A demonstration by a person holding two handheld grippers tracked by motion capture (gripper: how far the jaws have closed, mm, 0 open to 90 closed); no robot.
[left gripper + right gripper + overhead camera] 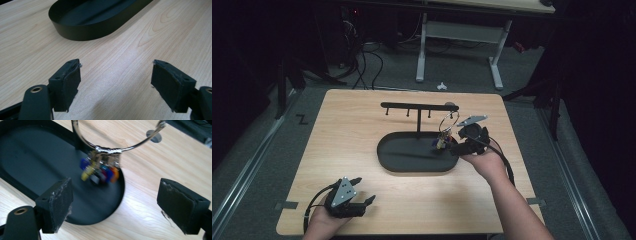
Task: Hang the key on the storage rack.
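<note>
Holding wide apart over the right end of the black tray (pixel 384 160), fingers (pixel 56 202) of the right gripper (pixel 455 146) released, nothing pressed between them. Hanging just ahead of those fingers: key ring (pixel 448 121), upright, its bunch of coloured keys (pixel 441 142) low over the tray floor near the right rim. Cannot tell whether the ring's top rests on a hook or whether the keys touch the tray. Rising from the tray's back edge, a thin T-shaped stand (pixel 418 122), its bar level, short hooks beneath it, the ring up beside the bar's right end.

Resting near the front left corner of the tabletop (pixel 352 125), well apart from the tray: left gripper (pixel 364 190), fingers (pixel 67 85) likewise released, bare wood between them, the tray's curved wall (pixel 82 31) farther off.

Plenty of open wood left of the tray and in front of it; a narrower strip between the tray's right rim and the tabletop's right edge, taken up by the right hand and its cable.

Pale wood grain, lit brightest at the centre. Grey floor all round, dark cables (pixel 362 60) and a second table's white legs (pixel 497 65) beyond the far edge, the rest of the room dark.
</note>
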